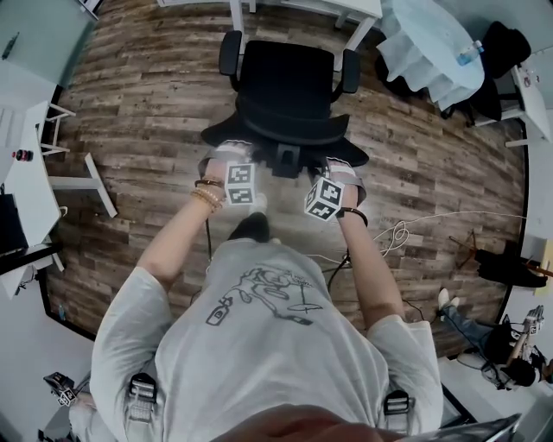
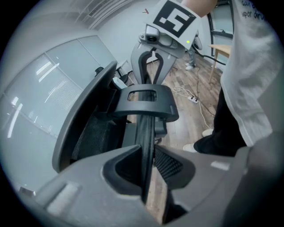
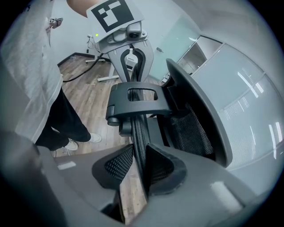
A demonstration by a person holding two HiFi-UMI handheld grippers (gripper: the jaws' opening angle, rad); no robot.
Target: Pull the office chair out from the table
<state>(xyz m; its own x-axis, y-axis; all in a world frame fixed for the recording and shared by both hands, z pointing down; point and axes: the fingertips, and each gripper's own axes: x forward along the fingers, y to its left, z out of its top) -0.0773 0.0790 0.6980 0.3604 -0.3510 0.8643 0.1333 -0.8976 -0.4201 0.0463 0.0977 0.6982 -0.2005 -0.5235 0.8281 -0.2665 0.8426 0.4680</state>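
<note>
Head view, nearest first: my left gripper (image 2: 148, 165) is pinching the office chair (image 1: 285, 86) by the top edge of its backrest, with both pads tight on that thin dark rim. Just beside it, my right gripper (image 3: 138, 165) bites the same edge. Further out, the chair stands on the wood floor (image 1: 147, 129), seat facing the white table (image 1: 350, 7) close beyond.

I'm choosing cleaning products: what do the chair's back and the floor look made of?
The chair back is black woven mesh, weave visible, in a matte grey frame, probably plastic. The floor shows brown planks with grain; real wood or laminate, I cannot tell.
</note>
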